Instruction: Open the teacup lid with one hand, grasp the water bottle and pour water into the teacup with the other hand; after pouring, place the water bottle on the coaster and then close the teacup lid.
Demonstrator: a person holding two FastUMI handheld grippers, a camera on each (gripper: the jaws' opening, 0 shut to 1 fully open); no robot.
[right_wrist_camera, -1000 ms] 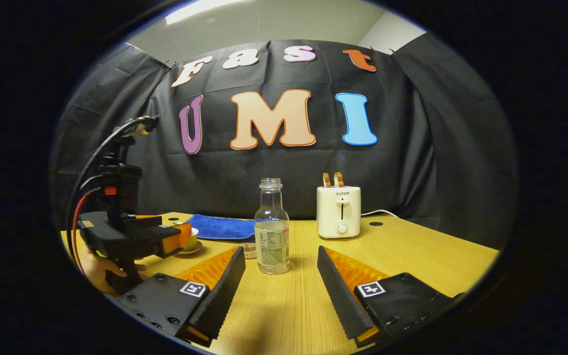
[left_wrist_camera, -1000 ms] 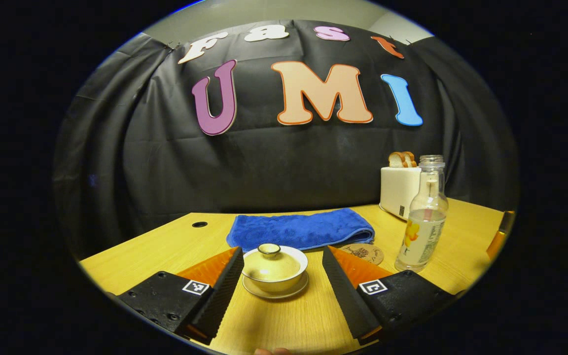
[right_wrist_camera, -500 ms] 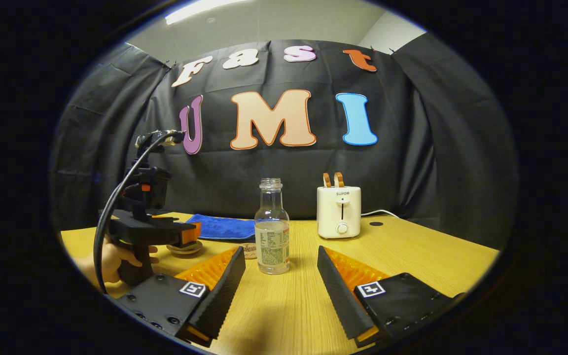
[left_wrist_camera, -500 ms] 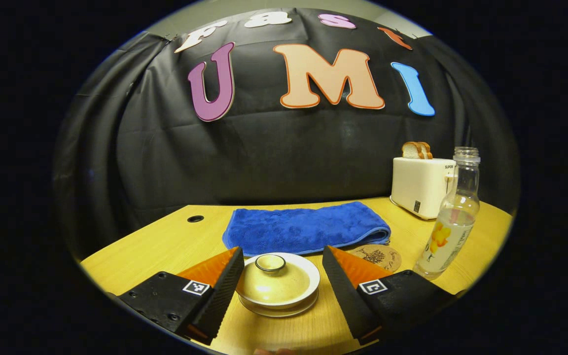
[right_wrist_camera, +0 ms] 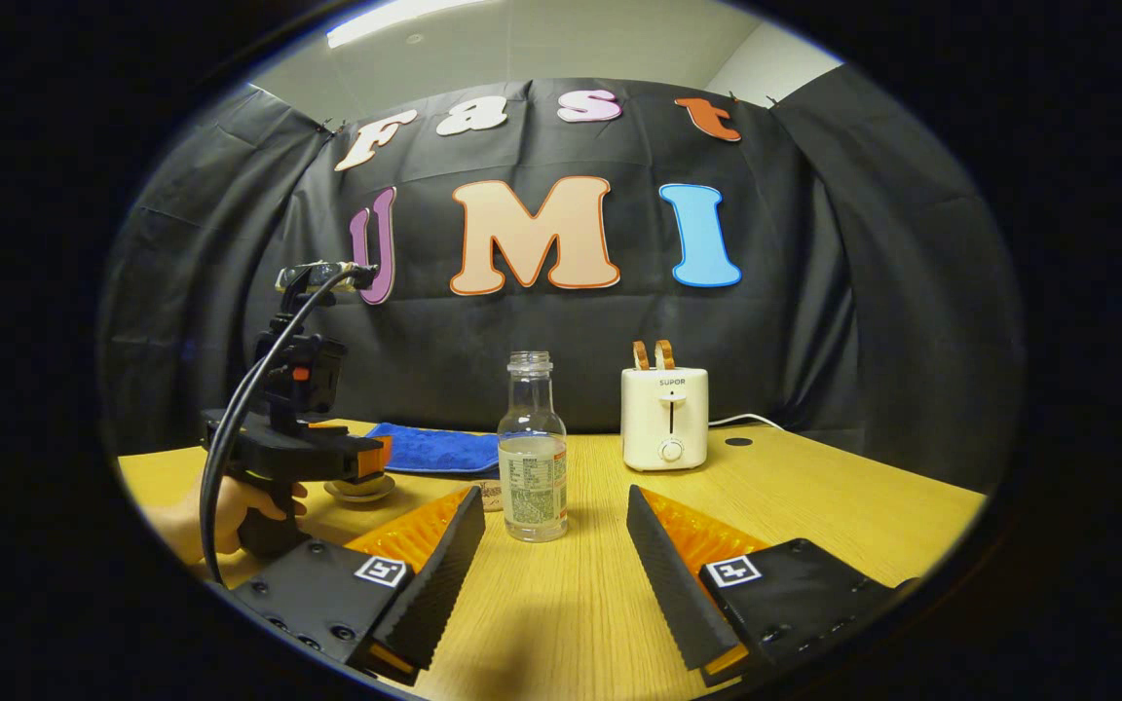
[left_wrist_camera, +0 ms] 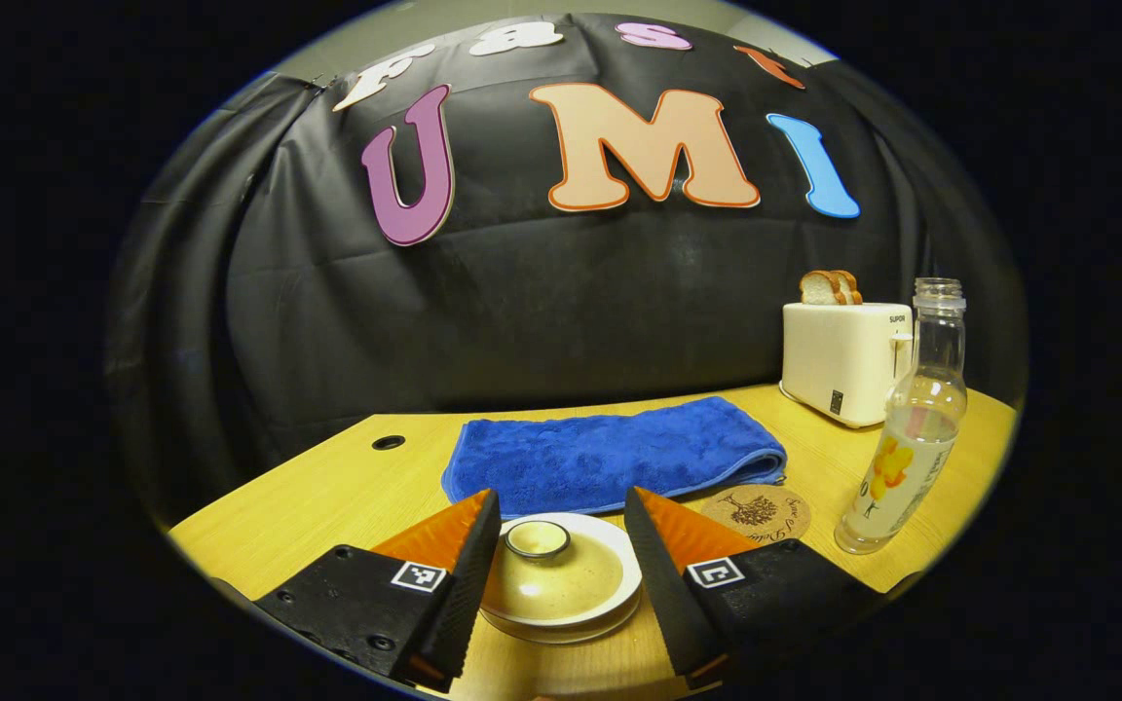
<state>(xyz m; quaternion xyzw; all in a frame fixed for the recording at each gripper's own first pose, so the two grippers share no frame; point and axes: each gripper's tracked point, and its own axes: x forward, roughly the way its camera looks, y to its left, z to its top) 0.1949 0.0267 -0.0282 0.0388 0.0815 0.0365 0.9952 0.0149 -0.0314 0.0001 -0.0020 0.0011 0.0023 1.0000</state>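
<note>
- My left gripper has its fingers spread wide on either side of the teacup, gripping nothing; the lid sits on the cup between them.
- Past those fingers lies a blue towel; off their right side, the coaster.
- My right gripper is wide apart and empty, the water bottle upright on the worktop just beyond its fingers.
- A toaster stands farther back.
</note>
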